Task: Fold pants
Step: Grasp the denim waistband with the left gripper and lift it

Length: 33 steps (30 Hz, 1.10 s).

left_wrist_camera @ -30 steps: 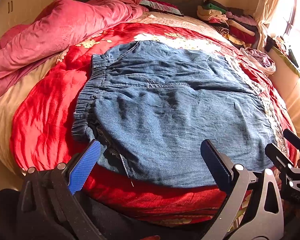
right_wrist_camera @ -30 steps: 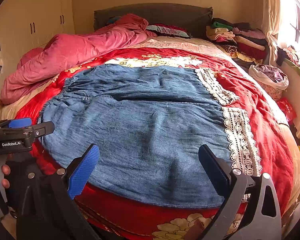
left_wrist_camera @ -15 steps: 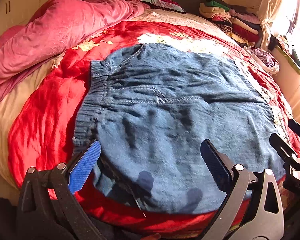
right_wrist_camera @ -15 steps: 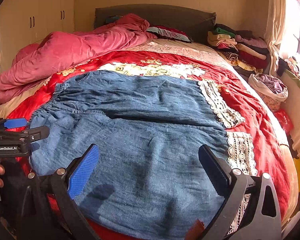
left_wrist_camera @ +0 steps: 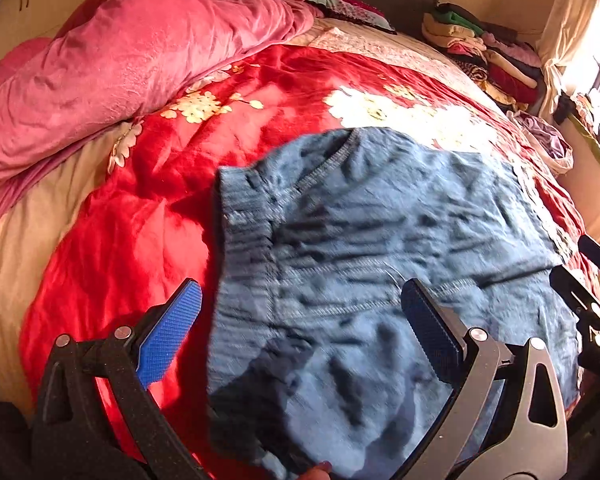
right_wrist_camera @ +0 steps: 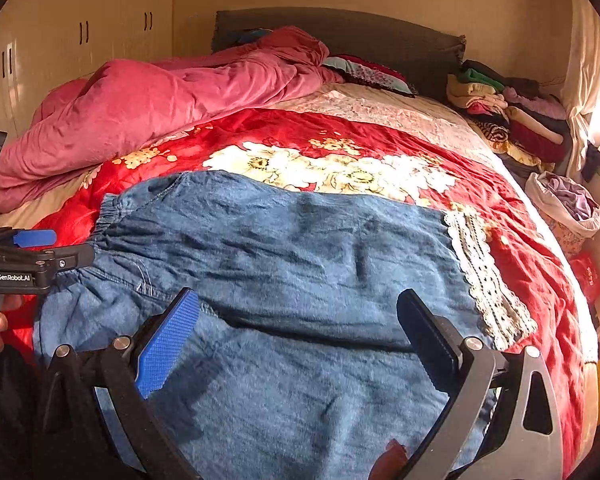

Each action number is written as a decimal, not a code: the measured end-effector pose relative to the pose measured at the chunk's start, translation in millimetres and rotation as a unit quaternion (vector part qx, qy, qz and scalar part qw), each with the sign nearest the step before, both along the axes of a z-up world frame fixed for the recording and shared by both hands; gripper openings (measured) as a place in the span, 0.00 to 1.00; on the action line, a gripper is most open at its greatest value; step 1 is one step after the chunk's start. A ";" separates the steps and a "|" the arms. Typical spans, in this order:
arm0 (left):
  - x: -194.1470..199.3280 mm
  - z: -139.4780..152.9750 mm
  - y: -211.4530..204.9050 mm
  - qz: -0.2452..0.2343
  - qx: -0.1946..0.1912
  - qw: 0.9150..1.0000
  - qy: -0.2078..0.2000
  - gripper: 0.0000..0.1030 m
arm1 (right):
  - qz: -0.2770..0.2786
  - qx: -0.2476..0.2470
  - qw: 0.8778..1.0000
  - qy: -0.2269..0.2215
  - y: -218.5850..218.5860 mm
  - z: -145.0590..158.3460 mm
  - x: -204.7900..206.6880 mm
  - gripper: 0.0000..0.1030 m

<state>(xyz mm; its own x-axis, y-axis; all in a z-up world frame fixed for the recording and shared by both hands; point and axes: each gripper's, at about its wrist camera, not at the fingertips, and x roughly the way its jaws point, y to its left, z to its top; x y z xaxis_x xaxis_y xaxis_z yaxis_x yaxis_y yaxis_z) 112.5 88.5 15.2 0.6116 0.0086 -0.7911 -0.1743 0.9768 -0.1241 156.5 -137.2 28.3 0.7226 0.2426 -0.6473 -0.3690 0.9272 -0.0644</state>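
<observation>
Left fingers (left_wrist_camera: 300, 336): mine, spread apart, gripping nothing.
Right fingers (right_wrist_camera: 298, 330): spread apart, gripping nothing.
Pants (right_wrist_camera: 284, 280): lie ahead of and between both fingers.

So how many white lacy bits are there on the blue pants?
2. One white lace trim edges the far leg of the blue denim pants; the second white lace trim edges the near leg, closer to the camera. More may be hidden underneath.
</observation>
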 end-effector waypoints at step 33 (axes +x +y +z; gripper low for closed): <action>65.4 -9.9 56.9 -0.057 -0.003 0.996 -0.064 0.26 | 0.249 -0.126 0.956 0.090 137.2 -52.2 170.5 0.66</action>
